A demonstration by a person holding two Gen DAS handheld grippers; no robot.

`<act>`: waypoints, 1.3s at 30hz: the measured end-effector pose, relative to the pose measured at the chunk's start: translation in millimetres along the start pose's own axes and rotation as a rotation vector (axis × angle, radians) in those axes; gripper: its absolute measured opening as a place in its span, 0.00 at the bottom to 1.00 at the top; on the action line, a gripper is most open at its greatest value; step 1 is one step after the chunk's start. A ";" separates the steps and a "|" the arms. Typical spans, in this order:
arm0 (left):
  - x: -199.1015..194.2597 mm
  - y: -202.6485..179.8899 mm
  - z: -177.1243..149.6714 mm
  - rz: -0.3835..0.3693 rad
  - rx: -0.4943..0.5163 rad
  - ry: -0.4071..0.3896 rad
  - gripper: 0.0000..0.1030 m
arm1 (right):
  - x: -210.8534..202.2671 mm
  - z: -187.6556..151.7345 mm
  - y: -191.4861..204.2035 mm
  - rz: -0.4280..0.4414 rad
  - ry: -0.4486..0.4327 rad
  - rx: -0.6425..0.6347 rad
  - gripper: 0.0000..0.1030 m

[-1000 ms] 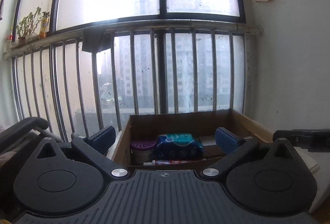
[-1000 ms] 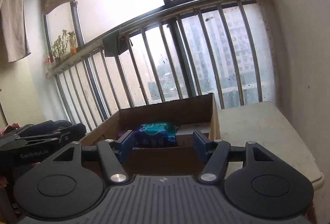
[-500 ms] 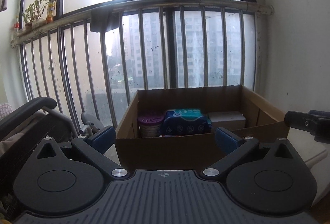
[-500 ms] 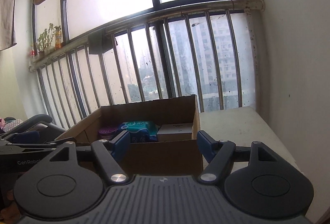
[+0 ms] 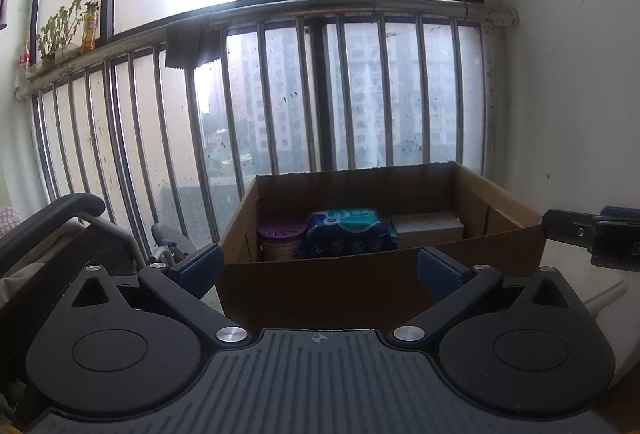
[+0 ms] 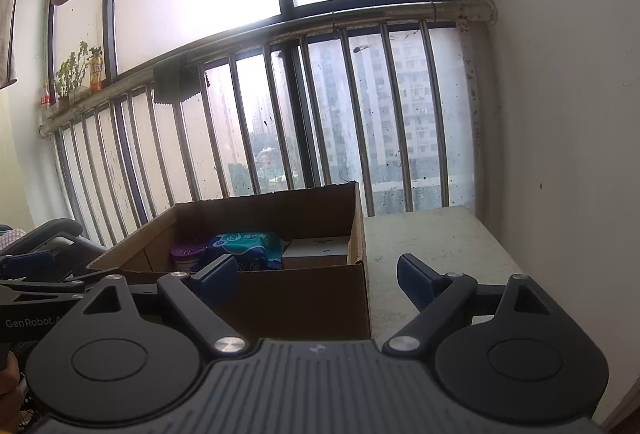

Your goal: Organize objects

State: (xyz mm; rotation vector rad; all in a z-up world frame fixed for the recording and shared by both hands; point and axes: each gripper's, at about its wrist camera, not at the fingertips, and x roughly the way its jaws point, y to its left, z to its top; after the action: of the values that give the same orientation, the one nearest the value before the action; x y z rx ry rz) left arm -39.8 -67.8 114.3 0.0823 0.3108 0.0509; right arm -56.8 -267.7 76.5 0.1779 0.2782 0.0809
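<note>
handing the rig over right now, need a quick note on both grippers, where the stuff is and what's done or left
Left gripper: open, holding nothing, in front of the cardboard box.
Right gripper: open, holding nothing, over the box's near right corner.
The box sits at the left end of a white table, against the window railing.
Done: three things lie in a row at the back of the box: a purple-lidded can on the left, a blue-green soft pack in the middle, a white box on the right.
Left: no loose objects are in view; look around before ending.
</note>
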 end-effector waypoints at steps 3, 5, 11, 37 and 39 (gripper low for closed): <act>5.5 -0.5 -2.1 0.006 0.005 0.001 1.00 | 1.1 0.5 -0.7 -0.005 0.000 0.007 0.96; 6.7 0.4 -3.2 0.003 0.006 0.003 1.00 | 2.1 0.9 0.7 -0.008 0.001 0.006 0.97; 9.7 2.0 -4.9 0.001 0.006 0.004 1.00 | 7.0 -2.0 6.4 -0.006 0.007 -0.015 1.00; 19.1 -2.7 -11.3 0.020 0.012 0.007 1.00 | 4.1 -6.5 -0.8 -0.023 0.014 -0.009 1.00; 19.1 -3.5 -11.2 0.017 0.014 0.007 1.00 | 4.4 -7.2 -1.5 -0.025 0.017 -0.004 1.00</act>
State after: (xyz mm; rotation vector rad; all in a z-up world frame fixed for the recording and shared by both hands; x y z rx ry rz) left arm -24.9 -69.3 97.6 0.0988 0.3178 0.0661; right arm -54.5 -267.6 68.3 0.1696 0.2973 0.0584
